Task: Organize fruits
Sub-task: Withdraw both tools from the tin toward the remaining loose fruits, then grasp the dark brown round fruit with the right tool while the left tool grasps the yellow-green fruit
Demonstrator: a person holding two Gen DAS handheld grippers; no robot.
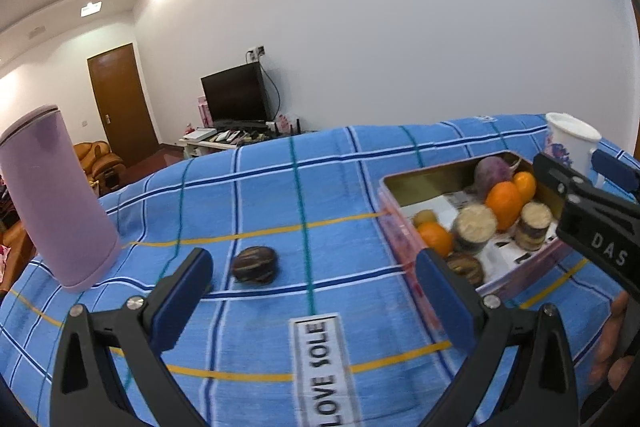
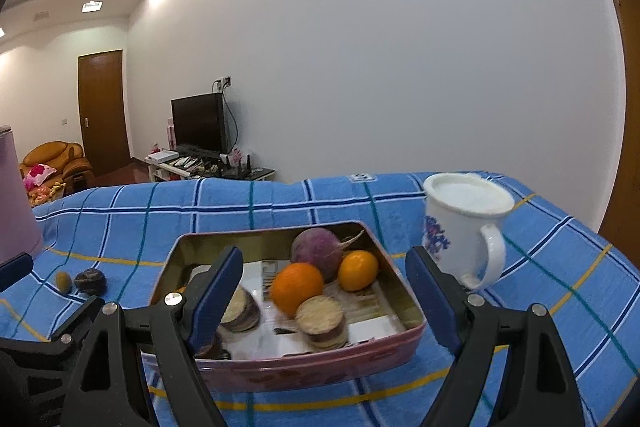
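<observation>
A pink tin box (image 2: 320, 367) stands on the blue checked cloth and holds two oranges (image 2: 297, 287), a purple turnip (image 2: 318, 253) and cut purple root pieces (image 2: 322, 321). It also shows in the left wrist view (image 1: 394, 227). A dark brown round fruit (image 1: 255, 264) lies loose on the cloth left of the tin, seen too in the right wrist view (image 2: 91, 281) beside a small yellow-green fruit (image 2: 63, 281). My left gripper (image 1: 316, 295) is open and empty, just before the dark fruit. My right gripper (image 2: 324, 299) is open and empty over the tin's near side.
A tall lilac cylinder (image 1: 56, 199) stands at the left on the cloth. A white mug with a blue pattern (image 2: 464, 227) stands right of the tin. A "LOVE SOLE" label (image 1: 320, 367) is sewn on the cloth. The cloth's far edge drops off toward a TV stand.
</observation>
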